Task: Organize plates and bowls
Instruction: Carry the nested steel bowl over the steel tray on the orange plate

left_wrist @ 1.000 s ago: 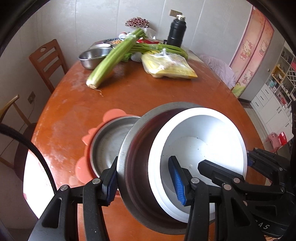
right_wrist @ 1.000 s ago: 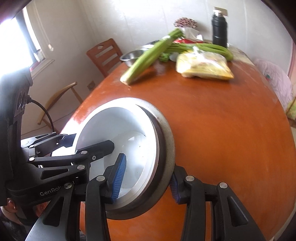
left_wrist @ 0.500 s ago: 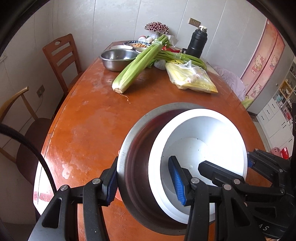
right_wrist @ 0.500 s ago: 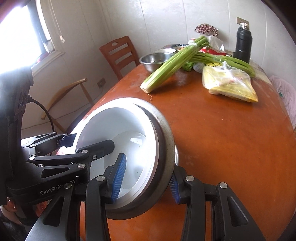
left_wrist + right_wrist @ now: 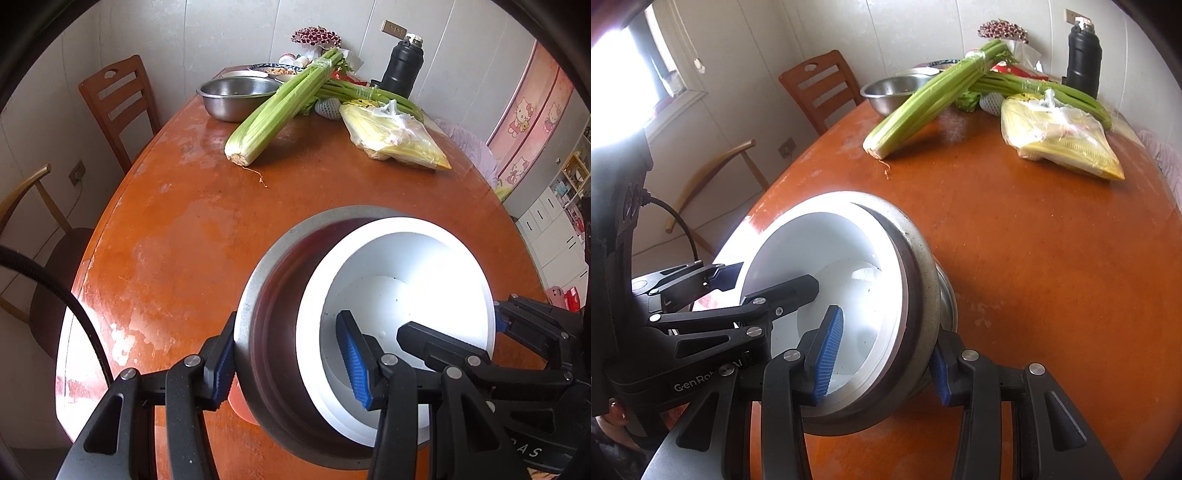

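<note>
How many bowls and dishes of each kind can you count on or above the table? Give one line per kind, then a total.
Steel bowls: 2, the held steel bowl and the far steel bowl
White bowls: 1, the white bowl nested in the held one
Patterned dishes with food: 1, the patterned dish
Total: 4

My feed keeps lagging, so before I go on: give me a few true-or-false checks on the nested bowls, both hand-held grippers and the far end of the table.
1. The white bowl sits inside the steel bowl. True.
2. Only the right hand-held gripper holds the bowls. False: the left hand-held gripper clamps the opposite rim too.
3. The celery lies on the table. True.
4. The black flask lies on its side. False: it stands upright.
5. The second steel bowl is stacked in the held bowls. False: it stands at the far end.
</note>
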`<state>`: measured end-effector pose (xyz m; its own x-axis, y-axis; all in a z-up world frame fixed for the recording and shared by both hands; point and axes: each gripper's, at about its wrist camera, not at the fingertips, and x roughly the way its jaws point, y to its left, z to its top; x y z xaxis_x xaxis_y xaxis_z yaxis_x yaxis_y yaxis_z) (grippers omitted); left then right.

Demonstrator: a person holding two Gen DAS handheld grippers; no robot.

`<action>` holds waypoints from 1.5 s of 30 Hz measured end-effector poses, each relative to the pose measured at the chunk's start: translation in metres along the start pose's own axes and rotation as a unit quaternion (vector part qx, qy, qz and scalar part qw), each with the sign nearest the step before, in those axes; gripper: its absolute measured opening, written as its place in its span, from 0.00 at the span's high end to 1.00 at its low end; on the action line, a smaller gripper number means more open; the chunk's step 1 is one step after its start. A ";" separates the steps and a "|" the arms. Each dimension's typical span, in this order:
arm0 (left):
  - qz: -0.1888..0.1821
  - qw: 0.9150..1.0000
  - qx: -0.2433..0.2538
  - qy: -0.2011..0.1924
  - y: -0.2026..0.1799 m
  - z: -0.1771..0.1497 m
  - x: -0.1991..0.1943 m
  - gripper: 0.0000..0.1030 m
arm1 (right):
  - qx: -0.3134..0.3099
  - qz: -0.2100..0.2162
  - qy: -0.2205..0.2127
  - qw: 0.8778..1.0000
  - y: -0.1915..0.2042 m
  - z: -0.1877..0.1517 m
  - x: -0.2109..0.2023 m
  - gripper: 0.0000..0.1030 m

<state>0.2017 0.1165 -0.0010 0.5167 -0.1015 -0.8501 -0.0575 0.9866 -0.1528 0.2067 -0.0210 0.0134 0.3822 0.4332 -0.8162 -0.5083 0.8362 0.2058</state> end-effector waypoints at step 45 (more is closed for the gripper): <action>-0.001 1.000 -0.007 -0.017 0.012 -0.001 0.009 0.43 | -0.013 -0.049 -0.008 0.999 0.001 -0.004 0.013 0.56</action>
<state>0.2051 0.1272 -0.0114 0.5455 -0.0990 -0.8323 -0.0681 0.9845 -0.1618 0.2081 -0.0157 0.0006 0.4431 0.3544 -0.8235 -0.4879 0.8659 0.1102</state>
